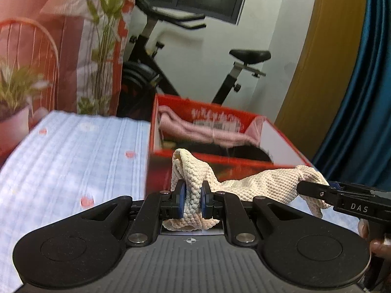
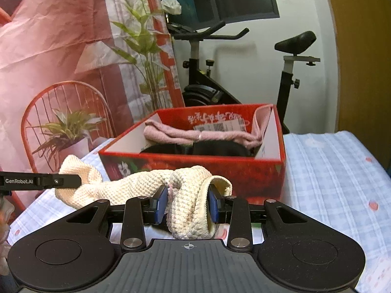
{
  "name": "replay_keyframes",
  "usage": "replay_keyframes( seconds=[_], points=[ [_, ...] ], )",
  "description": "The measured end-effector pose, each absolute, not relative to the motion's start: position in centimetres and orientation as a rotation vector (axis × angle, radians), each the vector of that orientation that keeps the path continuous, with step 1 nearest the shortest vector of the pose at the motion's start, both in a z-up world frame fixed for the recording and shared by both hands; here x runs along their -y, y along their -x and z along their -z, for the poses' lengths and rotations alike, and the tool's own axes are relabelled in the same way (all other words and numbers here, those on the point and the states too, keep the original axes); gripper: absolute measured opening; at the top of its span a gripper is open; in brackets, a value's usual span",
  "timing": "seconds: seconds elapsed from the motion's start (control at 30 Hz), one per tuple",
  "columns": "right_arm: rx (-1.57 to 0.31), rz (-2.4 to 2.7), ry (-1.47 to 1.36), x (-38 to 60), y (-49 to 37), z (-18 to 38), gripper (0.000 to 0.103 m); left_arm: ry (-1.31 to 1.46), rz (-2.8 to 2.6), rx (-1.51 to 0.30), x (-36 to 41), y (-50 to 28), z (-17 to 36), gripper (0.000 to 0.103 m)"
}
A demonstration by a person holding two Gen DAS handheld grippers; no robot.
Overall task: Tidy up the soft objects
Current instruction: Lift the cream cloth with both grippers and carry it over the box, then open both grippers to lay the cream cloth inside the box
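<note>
Just in front of the red box [image 2: 195, 171], above the checked blue cloth [image 2: 330, 171], a cream knit piece [image 1: 244, 185] hangs stretched between both grippers. Left gripper [image 1: 193, 196] pinches one bunched end tight, right gripper [image 2: 187, 204] clamps the thicker folded end. Pink knitwear [image 2: 176, 131] already sits inside the box

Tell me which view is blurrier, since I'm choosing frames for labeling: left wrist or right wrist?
Left wrist: motion blur smears the red box and its label, though the cream knit stays crisp. Right wrist: sharper overall, box print nearly legible; fisheye bends the edges in both.
</note>
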State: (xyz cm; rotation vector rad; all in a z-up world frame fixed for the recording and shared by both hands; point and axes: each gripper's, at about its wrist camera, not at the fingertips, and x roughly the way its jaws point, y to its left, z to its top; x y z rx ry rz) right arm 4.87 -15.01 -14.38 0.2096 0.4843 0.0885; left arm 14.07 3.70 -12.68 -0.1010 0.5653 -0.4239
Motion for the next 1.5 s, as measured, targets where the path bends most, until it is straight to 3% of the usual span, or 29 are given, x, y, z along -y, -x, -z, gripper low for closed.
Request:
replay_keyframes(
  seconds=[0.23, 0.63, 0.93, 1.5],
  points=[
    [-0.468, -0.097, -0.197, 16.3, -8.0, 10.5, 0.032, 0.056, 0.446, -0.543, -1.9, -18.3, 9.9, 0.014],
    [-0.629, -0.023, -0.076, 18.5, -16.6, 10.3, 0.032, 0.02, 0.528, -0.769, 2.5, -27.4, 11.8, 0.014],
    [-0.757, -0.03, -0.025, 18.1, -19.5, 12.4, 0.032, -0.035, 0.559, -0.889, 4.3, -28.7, 14.8, 0.014],
    [-0.812, -0.027, -0.057, 18.3, -20.5, 14.0, 0.032, -0.095, 0.534, -0.89, 5.2, -28.3, 14.8, 0.014]
  ],
)
